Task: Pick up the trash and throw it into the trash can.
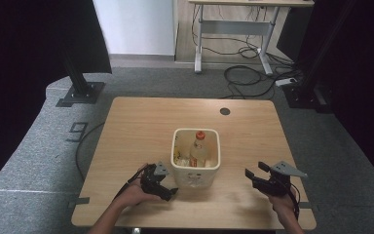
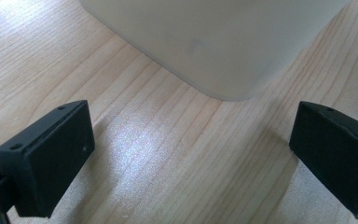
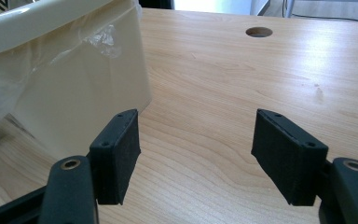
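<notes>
Bright overhead light glares off the pale counter [image 2: 135, 154] in both gripper views, while the high view's edges fall into darkness. The bin's [image 2: 214, 42] near wall blurs (too close for focus), casting soft shadows.

A cream square plastic bin [image 1: 195, 171] is holding a clear orange-capped bottle [image 1: 198, 148] on the pale wood-grain table [image 1: 141, 122].
</notes>
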Demonstrator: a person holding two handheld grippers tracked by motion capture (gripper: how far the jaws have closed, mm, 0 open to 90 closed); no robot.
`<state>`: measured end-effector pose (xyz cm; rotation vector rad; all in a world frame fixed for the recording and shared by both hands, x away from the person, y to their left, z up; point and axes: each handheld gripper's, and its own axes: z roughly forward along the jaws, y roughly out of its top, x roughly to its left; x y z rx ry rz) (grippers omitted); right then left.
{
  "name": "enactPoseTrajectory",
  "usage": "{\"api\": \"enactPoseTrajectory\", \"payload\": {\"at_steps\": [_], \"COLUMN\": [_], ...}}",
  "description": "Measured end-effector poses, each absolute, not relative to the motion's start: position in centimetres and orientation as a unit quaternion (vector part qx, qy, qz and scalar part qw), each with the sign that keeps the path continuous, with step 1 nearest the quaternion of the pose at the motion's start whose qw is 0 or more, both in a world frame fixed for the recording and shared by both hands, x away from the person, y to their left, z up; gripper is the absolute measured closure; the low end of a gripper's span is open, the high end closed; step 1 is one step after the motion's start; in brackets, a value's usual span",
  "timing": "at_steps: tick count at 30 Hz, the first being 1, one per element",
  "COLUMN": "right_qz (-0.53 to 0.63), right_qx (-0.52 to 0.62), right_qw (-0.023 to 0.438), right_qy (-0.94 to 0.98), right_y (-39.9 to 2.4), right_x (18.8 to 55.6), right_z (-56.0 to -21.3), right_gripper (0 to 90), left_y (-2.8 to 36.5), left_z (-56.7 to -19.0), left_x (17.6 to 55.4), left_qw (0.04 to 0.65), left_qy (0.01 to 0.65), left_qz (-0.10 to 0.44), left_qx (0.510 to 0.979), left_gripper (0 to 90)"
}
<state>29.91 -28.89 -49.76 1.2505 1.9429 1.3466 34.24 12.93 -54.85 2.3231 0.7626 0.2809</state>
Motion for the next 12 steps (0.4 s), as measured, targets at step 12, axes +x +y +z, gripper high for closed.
{"api": "enactPoseTrajectory", "payload": {"at_steps": [12], "right_qz": [0.493], "right_qx": [0.457], "right_qw": [0.238], "right_qy": [0.701], "right_y": [-29.01], "right_x": [29.83], "right_z": [-49.9], "right_gripper": [32.0], "left_y": [12.94], "left_z": [-54.85], "left_x": [34.26], "left_qw": [0.334], "left_qy": [0.291], "left_qz": [0.107], "left_qx": [0.89], "left_gripper": [0.0]}}
